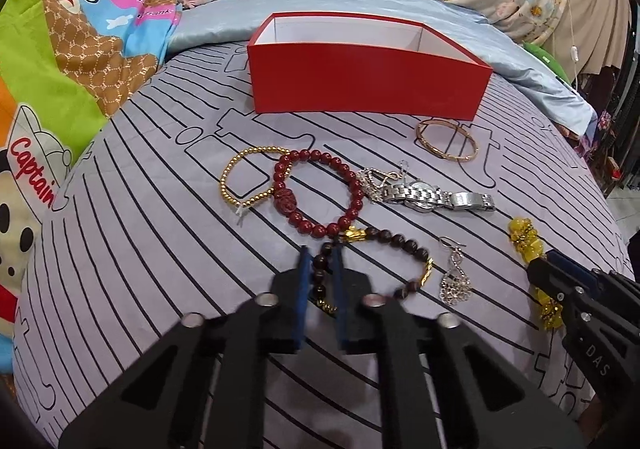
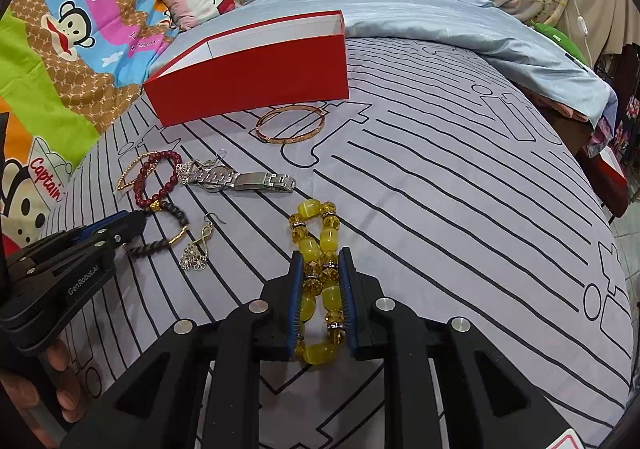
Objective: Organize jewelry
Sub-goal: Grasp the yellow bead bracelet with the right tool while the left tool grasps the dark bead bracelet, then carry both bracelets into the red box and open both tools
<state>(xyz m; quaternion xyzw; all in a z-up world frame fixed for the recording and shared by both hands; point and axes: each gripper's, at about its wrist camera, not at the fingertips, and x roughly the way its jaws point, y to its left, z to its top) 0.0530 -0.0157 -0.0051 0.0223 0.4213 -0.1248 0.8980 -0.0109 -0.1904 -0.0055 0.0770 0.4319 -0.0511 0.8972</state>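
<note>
Nearest the right wrist cam, the yellow bead bracelet (image 2: 318,281) lies squashed into a long loop between the blue pads of the right gripper (image 2: 320,261); jaws narrow and closed onto it, long axis running near-to-far along the fingers, far end poking out past the tips. Left gripper (image 1: 320,255) likewise narrow, pinching one side of the dark bead bracelet (image 1: 384,261) w/ gold links; rest of that loop trails right of the jaws on the sheet. Key relation: red box (image 1: 368,69) sits at the far side, open top, white inside, well apart from both grippers; seems closer in line w/ the left one, so left prob. has the shorter carry. Both loads are strung beads, smooth and round, likely to sag and swing once lifted; yellow ones glassy, chunky. On the grey striped sheet (image 1: 160,249) betw. grippers and box: red bead bracelet (image 1: 320,193), thin gold bead bracelet (image 1: 244,177) overlapping its left side, silver metal watch (image 1: 432,199), rigid rose-gold bangle (image 1: 447,139) just in front of the box, dangly silver earring (image 1: 454,273) near the dark bracelet.
</note>
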